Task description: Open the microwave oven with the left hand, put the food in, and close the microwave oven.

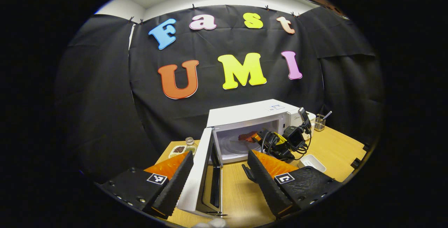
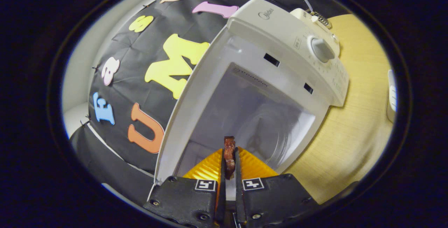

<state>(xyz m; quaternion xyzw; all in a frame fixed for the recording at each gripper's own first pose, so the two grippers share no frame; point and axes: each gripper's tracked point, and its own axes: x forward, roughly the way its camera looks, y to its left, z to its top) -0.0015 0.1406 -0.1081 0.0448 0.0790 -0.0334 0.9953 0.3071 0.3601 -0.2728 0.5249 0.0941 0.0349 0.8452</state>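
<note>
Left gripper view, going left to right: small dish [image 1: 179, 149] and glass jar [image 1: 190, 141] at far left on the wooden surface [image 1: 238, 193], then the microwave door [image 1: 201, 172] swung wide open toward me, edge-on. My left gripper [image 1: 218, 166] has its fingers spread wide, released, holding nothing; the door edge sits between them, nearer the left finger, contact I cannot tell. Past that is the microwave oven [image 1: 252, 123], cavity open, glass turntable [image 1: 238, 147] visible inside. The right gripper [image 1: 257, 137] reaches into the cavity mouth with a reddish piece of food [image 1: 246, 136] at its tip, over the turntable. Further right, a white tray [image 1: 312, 162] on the surface and a cup of utensils [image 1: 319, 122] beside the oven. Right gripper view: my right gripper [image 2: 229, 166] is clenched on the food [image 2: 229, 156], a thin dark-red piece standing upright, pinched between both fingers, tip poking above them. Straight ahead is the open cavity [image 2: 245, 116]; control knob [image 2: 322, 49] up right.
</note>
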